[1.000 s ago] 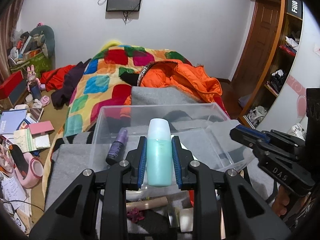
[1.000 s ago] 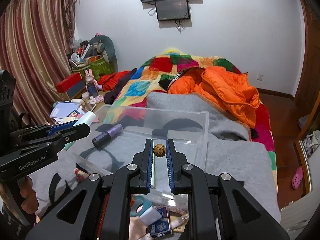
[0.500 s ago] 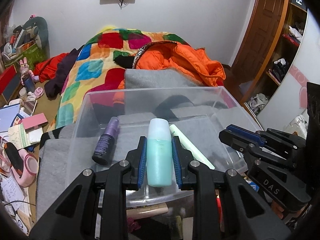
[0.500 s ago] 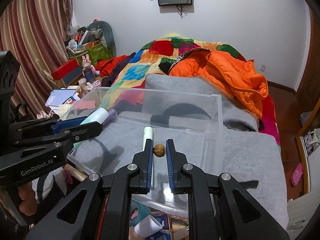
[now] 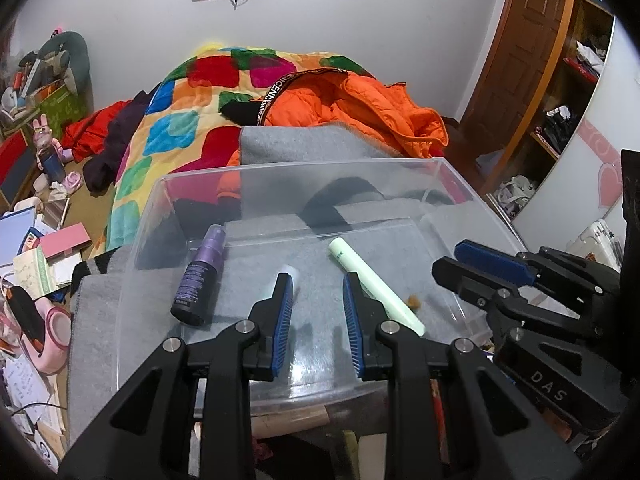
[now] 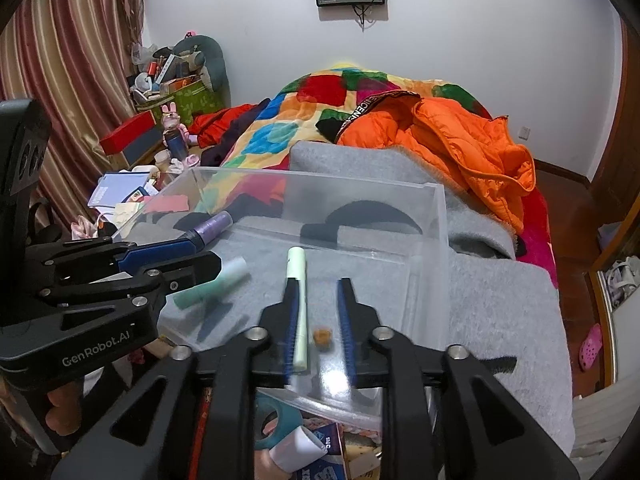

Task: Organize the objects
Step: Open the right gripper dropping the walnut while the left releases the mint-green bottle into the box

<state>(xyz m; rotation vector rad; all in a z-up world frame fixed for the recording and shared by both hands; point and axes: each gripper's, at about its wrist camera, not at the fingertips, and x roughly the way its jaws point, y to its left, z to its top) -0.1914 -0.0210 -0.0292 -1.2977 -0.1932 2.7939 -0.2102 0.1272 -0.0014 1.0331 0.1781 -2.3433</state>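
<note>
1. Hovering over the clear bin (image 5: 472,192), the left tongs (image 5: 318,312) stand apart, empty; the teal bottle (image 6: 212,282) lies on the bin floor.
2. Right tongs (image 6: 318,312) are opening; the small brown nut (image 6: 322,336) lies loose between them, beside the pale green tube (image 6: 298,304).

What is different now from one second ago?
The left gripper let go of the teal bottle, now lying in the clear bin. The right gripper is opening; its brown nut fell into the bin. The purple bottle and green tube stayed put.
</note>
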